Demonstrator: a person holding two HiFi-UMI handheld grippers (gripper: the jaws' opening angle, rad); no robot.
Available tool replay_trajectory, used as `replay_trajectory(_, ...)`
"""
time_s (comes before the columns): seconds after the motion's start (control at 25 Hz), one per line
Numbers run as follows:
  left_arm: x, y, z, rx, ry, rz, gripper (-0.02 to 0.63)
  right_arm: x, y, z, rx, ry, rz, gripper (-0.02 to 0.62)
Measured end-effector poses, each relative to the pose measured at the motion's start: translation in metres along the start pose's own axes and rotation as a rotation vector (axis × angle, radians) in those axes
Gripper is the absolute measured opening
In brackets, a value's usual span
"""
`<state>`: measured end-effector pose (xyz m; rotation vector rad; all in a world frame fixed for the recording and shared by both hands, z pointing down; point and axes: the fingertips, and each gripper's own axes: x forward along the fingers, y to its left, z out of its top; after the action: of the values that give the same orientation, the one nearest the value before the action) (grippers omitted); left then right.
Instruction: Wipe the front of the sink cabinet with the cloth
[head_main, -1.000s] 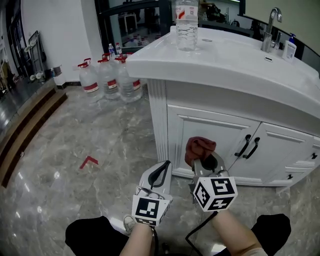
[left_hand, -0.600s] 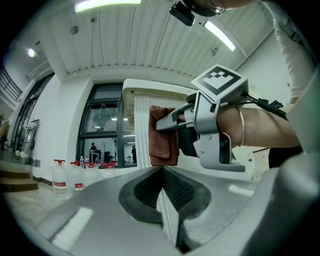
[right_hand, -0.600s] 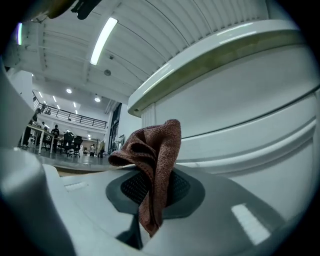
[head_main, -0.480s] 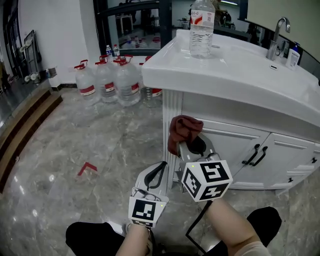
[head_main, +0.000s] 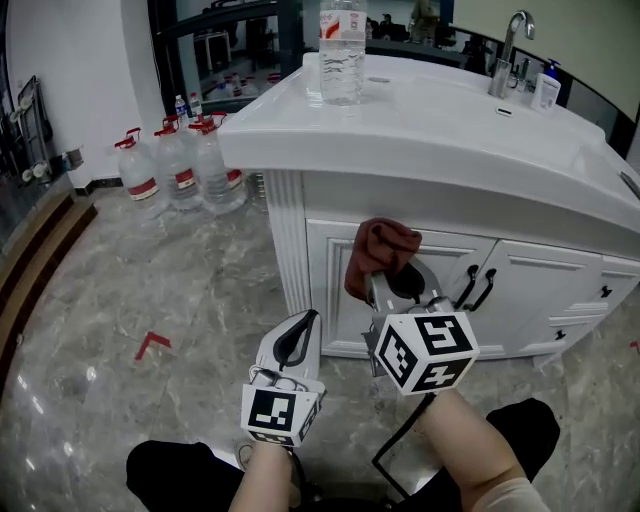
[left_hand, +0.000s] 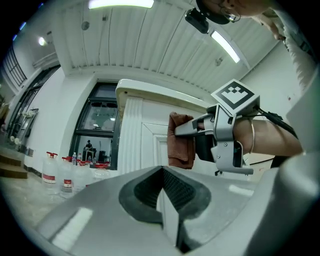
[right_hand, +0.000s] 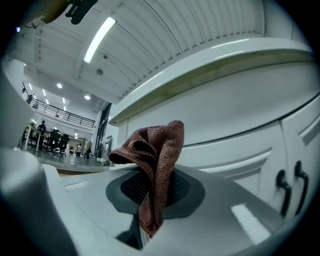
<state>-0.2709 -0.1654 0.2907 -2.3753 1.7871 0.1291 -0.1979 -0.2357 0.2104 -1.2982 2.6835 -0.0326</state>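
Right tool (right_hand: 152, 200): jaws clamped on a fold of the rust-brown terry cloth (right_hand: 156, 155). Most of the cloth bunches above the tips, and a short tail hangs down between the jaws.
Left tool (left_hand: 162, 197): jaws together with nothing between them. It is held low, just left of the right tool.
Cloth position: high on the left door of the white panelled sink cabinet (head_main: 335, 300), just under the overhanging top. Can't tell whether it touches the door.
Handling: judged light, limp and soft. It will likely fold and drag rather than push. Best held as now, on a thick fold, with a wad left proud to press flat.
Surface: hard, smooth paint with recessed mouldings. The pair of black door handles (head_main: 478, 288) to the right may snag the cloth.
Beyond: clear plastic bottle (head_main: 342, 50) on the far side of the table. Big water jugs (head_main: 180, 165) on the floor, far left.
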Motion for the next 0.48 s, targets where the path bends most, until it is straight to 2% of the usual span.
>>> replay_trajectory(0.28, 0.013, -0.055, 0.004, -0.017, -0.008, -0.059, 0.000, -0.049, -0.078, 0.013, 0.009, 0.002, -0.130, 0.080)
replay_trajectory(0.48, 0.023, -0.082, 0.005, -0.046, -0.012, -0.081, 0.000, -0.074, -0.118, 0.015, -0.021, 0.008, -0.202, 0.080)
